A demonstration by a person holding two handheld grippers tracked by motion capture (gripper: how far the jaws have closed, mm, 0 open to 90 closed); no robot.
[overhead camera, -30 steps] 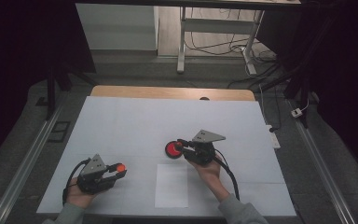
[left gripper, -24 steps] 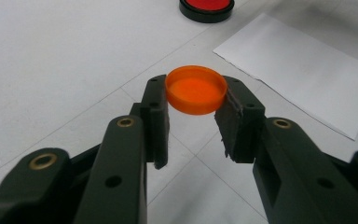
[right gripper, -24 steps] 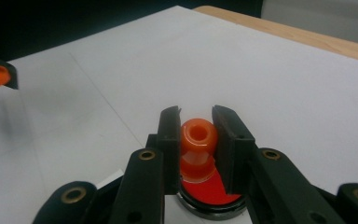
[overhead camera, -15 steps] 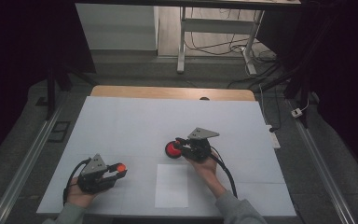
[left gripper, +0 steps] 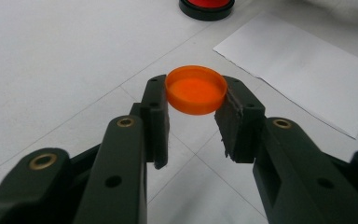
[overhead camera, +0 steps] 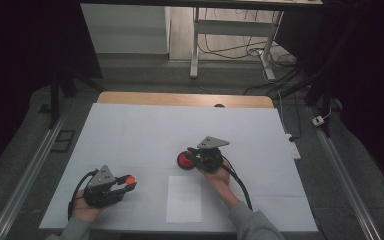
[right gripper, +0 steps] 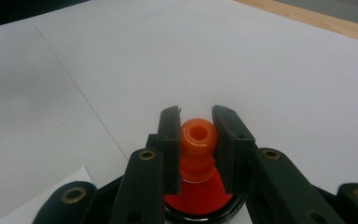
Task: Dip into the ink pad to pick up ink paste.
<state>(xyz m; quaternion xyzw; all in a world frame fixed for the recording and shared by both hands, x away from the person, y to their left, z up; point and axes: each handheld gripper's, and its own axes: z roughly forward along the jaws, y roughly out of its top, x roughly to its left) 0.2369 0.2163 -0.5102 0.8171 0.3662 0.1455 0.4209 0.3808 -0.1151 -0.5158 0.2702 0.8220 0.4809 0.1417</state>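
Observation:
My left gripper [overhead camera: 128, 183] rests at the near left of the white table and is shut on a small orange cap [overhead camera: 128, 179]. In the left gripper view the cap [left gripper: 196, 89] sits flat between the two pads [left gripper: 157, 100], open side up. My right gripper [overhead camera: 191, 156] is near the table's middle, shut on the orange knob [right gripper: 198, 135] of a red cone-shaped piece with a round black base [overhead camera: 184, 160]. The base [left gripper: 207, 5] appears low on the table sheet.
A white sheet of paper [overhead camera: 184, 198] lies between my two hands near the front edge, and it also shows in the left gripper view [left gripper: 303, 70]. A bare wooden strip [overhead camera: 185, 99] marks the table's far edge. Cables and a power strip [overhead camera: 294, 147] lie off the right side.
My right gripper has shifted slightly left and lower with the red piece. The left gripper and its cap have stayed put.

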